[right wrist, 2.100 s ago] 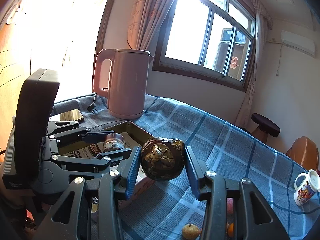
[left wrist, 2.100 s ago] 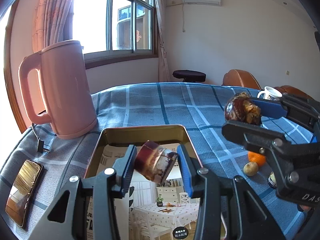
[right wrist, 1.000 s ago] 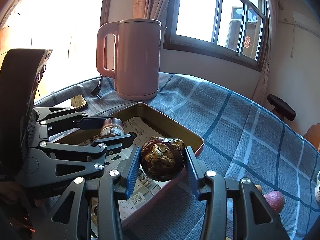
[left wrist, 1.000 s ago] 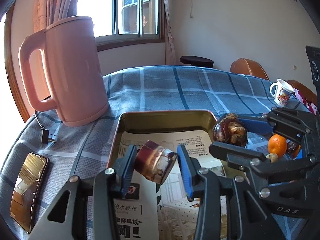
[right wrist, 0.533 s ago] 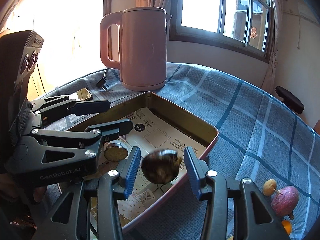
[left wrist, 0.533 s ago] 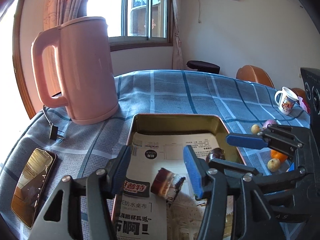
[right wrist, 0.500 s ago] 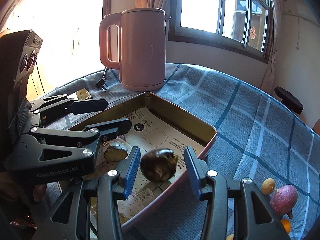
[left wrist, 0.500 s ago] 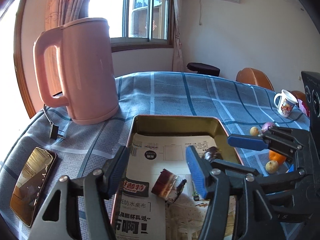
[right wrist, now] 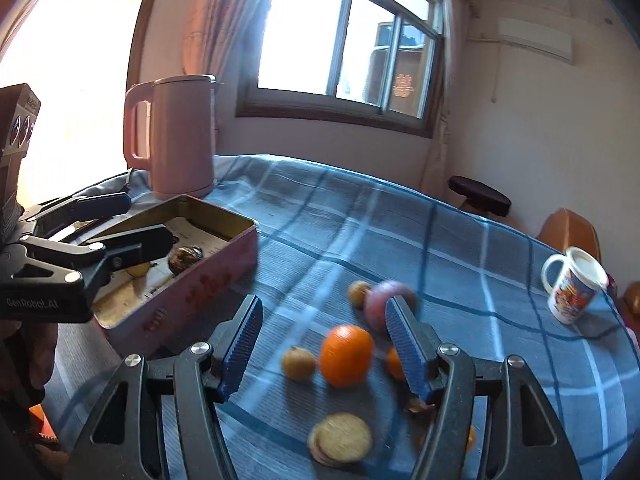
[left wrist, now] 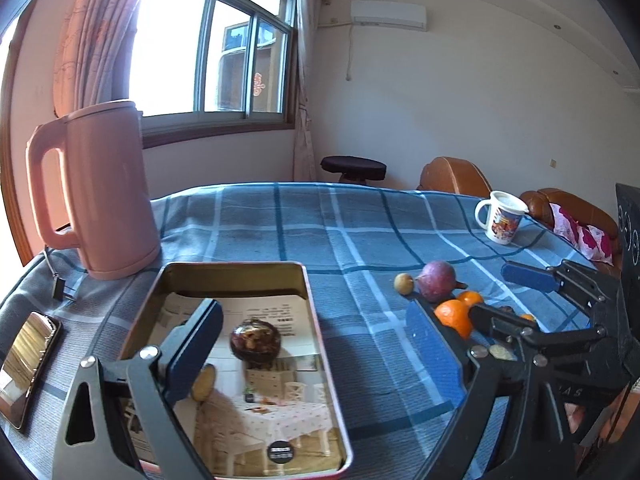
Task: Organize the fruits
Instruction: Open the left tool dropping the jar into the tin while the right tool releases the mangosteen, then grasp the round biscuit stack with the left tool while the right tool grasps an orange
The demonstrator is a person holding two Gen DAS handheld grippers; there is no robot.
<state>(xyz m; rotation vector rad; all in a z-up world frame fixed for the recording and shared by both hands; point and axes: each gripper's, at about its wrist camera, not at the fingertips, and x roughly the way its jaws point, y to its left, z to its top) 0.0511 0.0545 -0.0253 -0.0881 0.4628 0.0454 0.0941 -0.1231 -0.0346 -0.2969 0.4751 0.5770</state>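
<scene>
Home living or dining room. Round table (left wrist: 360, 220) under blue plaid cloth. Pink electric kettle (left wrist: 100, 192) on it with cord plug (left wrist: 60, 290) loose beside, printed mug (left wrist: 500, 218), phone (left wrist: 26, 358) lying flat. Wood-framed sliding window (left wrist: 212, 60) with pink curtains (left wrist: 86, 40). Wall-mounted air conditioner (left wrist: 388, 14) high on white wall. Brown leather armchairs (left wrist: 452, 174) behind table, floral cushion (left wrist: 582, 234) on one, dark round stool (left wrist: 354, 166) by wall.
</scene>
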